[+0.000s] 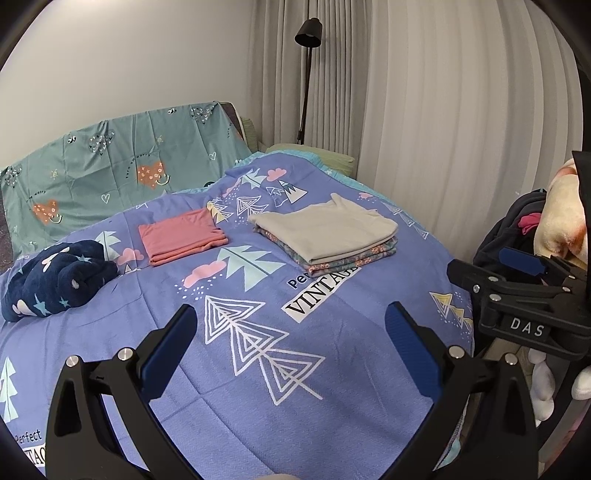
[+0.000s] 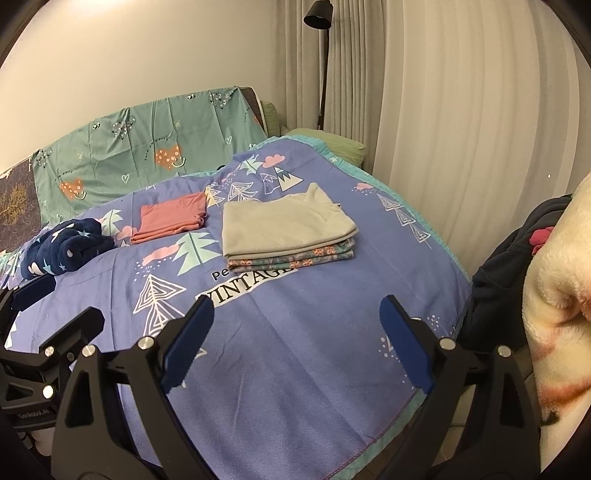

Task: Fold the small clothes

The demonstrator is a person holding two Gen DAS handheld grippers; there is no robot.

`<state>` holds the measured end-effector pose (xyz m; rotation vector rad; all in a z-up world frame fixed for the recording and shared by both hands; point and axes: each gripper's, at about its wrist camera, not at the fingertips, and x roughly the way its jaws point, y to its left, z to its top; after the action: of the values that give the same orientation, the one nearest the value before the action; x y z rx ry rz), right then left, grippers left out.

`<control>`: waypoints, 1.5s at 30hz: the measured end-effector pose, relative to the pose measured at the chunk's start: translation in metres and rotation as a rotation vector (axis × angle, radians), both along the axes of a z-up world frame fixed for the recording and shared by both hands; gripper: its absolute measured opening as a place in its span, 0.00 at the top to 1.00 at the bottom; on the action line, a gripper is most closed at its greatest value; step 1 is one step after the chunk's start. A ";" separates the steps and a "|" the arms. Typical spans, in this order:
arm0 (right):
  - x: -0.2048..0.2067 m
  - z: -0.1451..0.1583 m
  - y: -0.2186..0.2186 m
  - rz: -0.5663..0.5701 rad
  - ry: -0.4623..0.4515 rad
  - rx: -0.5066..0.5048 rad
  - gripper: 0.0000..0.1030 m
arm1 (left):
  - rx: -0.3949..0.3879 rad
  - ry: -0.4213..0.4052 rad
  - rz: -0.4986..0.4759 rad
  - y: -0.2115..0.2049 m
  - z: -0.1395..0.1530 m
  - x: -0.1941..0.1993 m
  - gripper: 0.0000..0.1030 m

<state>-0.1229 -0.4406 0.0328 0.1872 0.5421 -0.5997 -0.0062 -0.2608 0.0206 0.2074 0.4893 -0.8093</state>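
Bed cover (image 1: 332, 369) bare in front; unfolded heap (image 2: 554, 295) at right edge, may slide off when tugged. Grey-topped stack (image 1: 325, 229) could topple if bumped. Pink fold (image 1: 181, 236), navy bundle (image 1: 55, 280) apart. Left gripper (image 1: 291, 328), right gripper (image 2: 295, 321) spread, empty.

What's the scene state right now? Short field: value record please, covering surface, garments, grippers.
surface: bed under a purple printed blanket
folded stack: beige garment on top of floral garments, right of centre
folded single: pink garment, left of the stack, apart from it
unfolded: navy star-print fleece, bunched at the bed's left
off-bed pile: dark and cream clothes at the right edge
left gripper: open, empty, above the blanket
right gripper: open, empty, above the blanket
background: black floor lamp, curtain
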 end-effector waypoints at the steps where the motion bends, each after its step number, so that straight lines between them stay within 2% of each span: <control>1: 0.001 0.000 0.000 0.001 0.002 0.001 0.10 | 0.001 0.001 0.001 0.000 0.000 0.000 0.01; 45: 0.008 -0.007 0.002 0.015 0.018 0.010 0.09 | 0.048 0.025 0.004 -0.001 -0.016 0.002 0.01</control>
<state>-0.1154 -0.4387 0.0260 0.1875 0.5633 -0.5848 -0.0045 -0.2623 0.0043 0.2406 0.5326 -0.7978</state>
